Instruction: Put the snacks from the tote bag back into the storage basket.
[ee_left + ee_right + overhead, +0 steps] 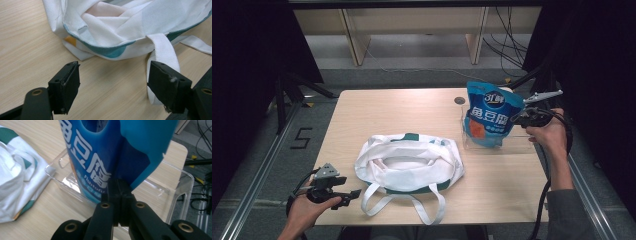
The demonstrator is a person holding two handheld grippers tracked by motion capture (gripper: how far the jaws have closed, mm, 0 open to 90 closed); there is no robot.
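So on the pale wood-grain bench (pixel 402 107) there's a floppy white cloth tote bag with green trim (pixel 409 167), lying flat near the front, mouth gaping upward, handles trailing toward the near edge. Nothing's in it yet as far as I can see, so I'd say the packing has barely started.

Over on the right, the tall blue glossy snack pouch (pixel 489 117) stands upright in a clear plastic bin (pixel 512 145), long axis vertical, printed face toward the camera. The right gripper (pixel 121 195) is pinched tight on the pouch's side edge, so the grab looks done; lifting and carrying to the bag is what's left.

The left gripper (pixel 113 82) sits wide open with nothing in it, just beside a bag handle.
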